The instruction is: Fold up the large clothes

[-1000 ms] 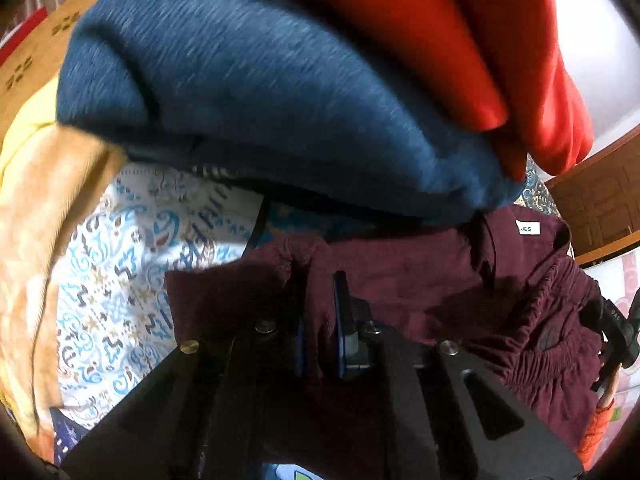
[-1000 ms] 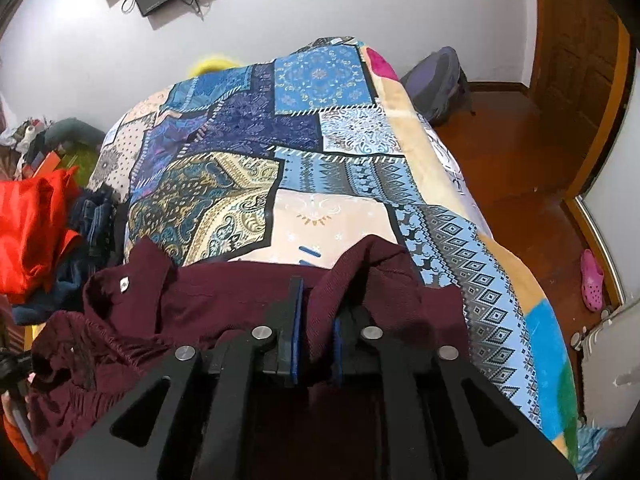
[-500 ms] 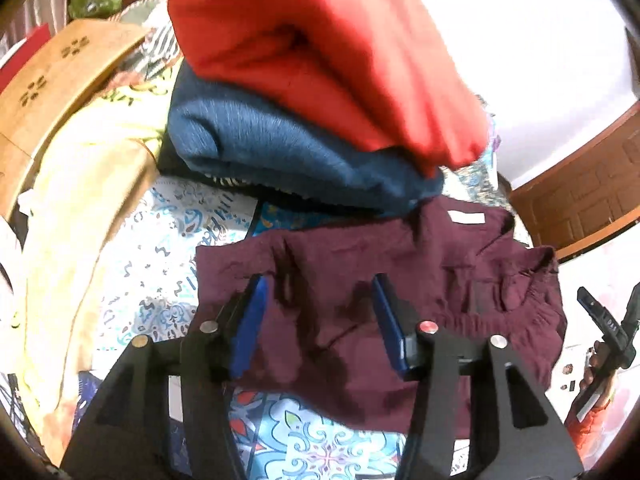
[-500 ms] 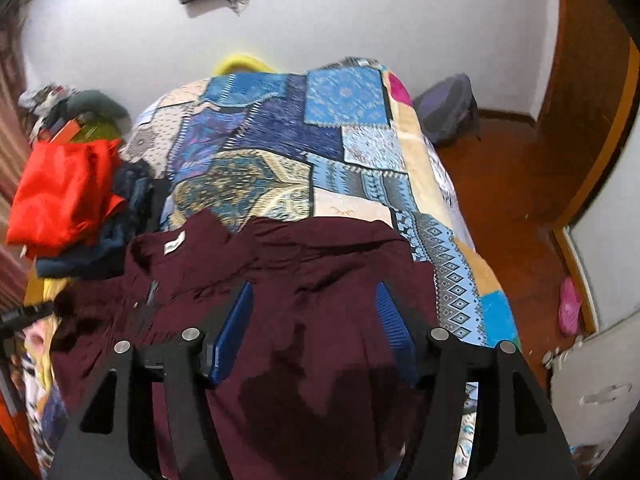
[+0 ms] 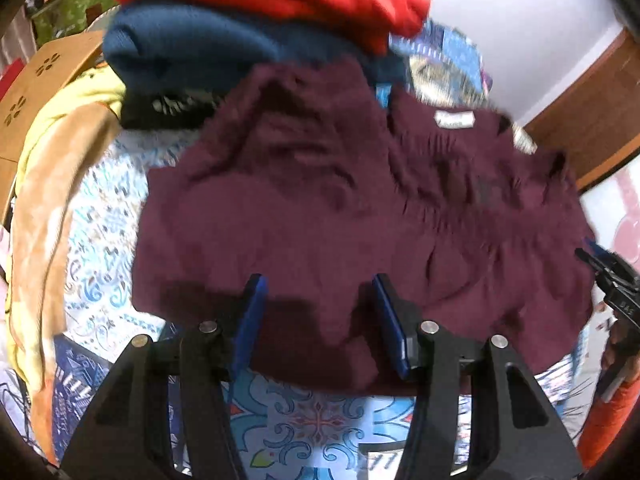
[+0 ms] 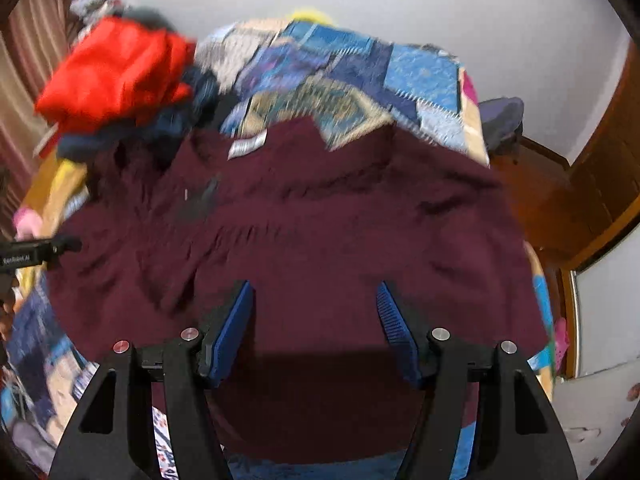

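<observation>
Maroon garment lies spread flat on bed, over patchwork bedspread, white label face up near far edge. Orange and blue clothes pile sits on bed just beyond garment's far left corner. Left tongs released, jaws apart above garment's near edge, nothing gripped. Right tongs released too, blue pads spread over the cloth, not pinching it. Both views blurred.
</observation>
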A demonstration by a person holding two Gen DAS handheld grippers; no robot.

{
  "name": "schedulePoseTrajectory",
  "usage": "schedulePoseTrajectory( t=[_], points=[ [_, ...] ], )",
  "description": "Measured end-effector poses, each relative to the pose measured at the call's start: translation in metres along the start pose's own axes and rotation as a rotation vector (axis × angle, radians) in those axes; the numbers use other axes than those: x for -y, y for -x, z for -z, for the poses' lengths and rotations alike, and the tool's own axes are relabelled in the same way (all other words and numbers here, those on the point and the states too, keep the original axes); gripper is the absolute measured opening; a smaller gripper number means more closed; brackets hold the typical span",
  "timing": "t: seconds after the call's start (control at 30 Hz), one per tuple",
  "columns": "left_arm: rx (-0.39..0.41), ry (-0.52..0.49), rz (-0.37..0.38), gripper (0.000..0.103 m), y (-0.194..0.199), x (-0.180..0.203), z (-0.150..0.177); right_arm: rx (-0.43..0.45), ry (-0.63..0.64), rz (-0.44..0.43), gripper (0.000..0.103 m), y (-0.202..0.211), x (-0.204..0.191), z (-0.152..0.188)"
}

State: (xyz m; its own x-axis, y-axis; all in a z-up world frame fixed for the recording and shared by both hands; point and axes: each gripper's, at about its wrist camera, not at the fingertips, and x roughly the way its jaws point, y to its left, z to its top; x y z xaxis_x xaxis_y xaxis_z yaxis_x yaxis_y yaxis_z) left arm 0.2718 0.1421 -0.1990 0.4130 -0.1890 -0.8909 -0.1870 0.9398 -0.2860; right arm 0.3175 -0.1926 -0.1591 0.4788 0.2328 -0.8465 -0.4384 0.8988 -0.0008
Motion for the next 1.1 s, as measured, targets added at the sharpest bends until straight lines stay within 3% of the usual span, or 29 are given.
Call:
schedulePoseTrajectory(
  t=[0.13, 0.3, 0.5, 0.6, 0.7, 0.9, 1.1],
  points=[
    [0.004, -0.033, -0.036, 0.053, -0.01, 0.003, 0.017, 0.06, 0.024, 0.028, 0.07, 0.001, -0.006, 0.014],
    [0.04, -0.027, -0.075, 0.053, 0.007, -0.002, 0.024, 0.031, 0.014, 0.025, 0.072, 0.004, -0.006, 0.01],
    [0.163, 0.156, -0.094, 0.053, 0.055, -0.047, 0.026, 0.046, 0.046, 0.035, 0.072, 0.017, -0.016, 0.006],
    [0.169, 0.265, -0.081, 0.053, 0.061, -0.071, 0.03, 0.081, 0.06, 0.022, 0.072, 0.026, -0.023, 0.002],
    [0.121, 0.366, -0.01, 0.053, 0.051, -0.092, 0.036, 0.113, 0.064, -0.007, 0.072, 0.033, -0.032, -0.004],
    [0.027, 0.55, 0.26, 0.053, 0.014, -0.108, 0.05, 0.092, 0.059, -0.043, 0.072, 0.023, -0.045, 0.0],
    [-0.046, 0.618, 0.335, 0.053, -0.021, -0.108, 0.047, 0.035, 0.035, -0.053, 0.072, 0.009, -0.044, 0.013]
  ],
)
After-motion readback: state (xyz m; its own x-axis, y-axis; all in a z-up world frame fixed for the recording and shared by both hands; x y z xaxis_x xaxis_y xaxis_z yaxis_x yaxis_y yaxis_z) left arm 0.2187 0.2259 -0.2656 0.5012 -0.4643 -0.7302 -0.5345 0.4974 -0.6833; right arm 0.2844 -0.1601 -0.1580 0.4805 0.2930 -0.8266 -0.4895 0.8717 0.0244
